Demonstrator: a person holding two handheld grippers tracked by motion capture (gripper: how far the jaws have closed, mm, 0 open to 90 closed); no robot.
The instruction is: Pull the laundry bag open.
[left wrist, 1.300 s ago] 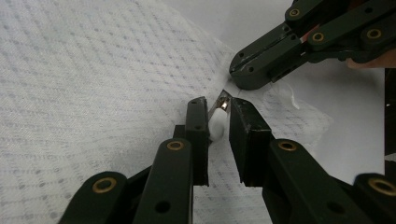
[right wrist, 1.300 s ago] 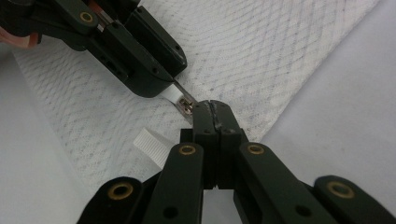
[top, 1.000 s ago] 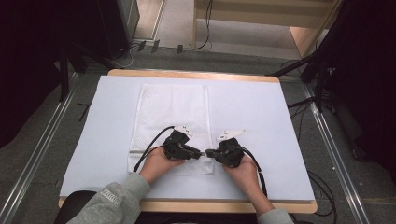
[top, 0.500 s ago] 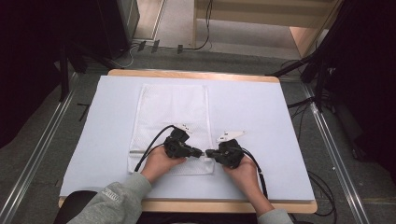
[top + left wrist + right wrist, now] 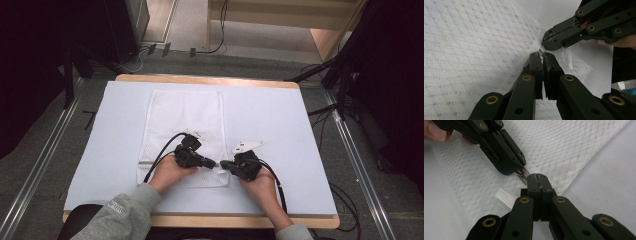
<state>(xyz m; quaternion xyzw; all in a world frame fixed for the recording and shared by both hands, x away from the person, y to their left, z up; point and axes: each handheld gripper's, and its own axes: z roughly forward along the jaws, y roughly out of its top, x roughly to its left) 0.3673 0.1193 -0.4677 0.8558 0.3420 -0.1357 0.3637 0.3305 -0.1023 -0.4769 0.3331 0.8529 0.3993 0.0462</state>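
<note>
- White mesh bag (image 5: 182,135) lies flat on the counter (image 5: 280,125), left of centre.
- Left claw (image 5: 541,56) has just clenched on the zipper pull (image 5: 521,173).
- Right claw (image 5: 539,178) clenched on the bag's near right corner.

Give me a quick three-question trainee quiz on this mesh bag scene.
1. True or false: the left tongs and right tongs meet tip to tip at the right edge of the white mesh bag.
2. What do the left tongs pinch? A) a cable B) the zipper pull C) a sleeve
3. What colour is the sheet under the bag?
Key: 1 true; 2 B; 3 white.
</note>
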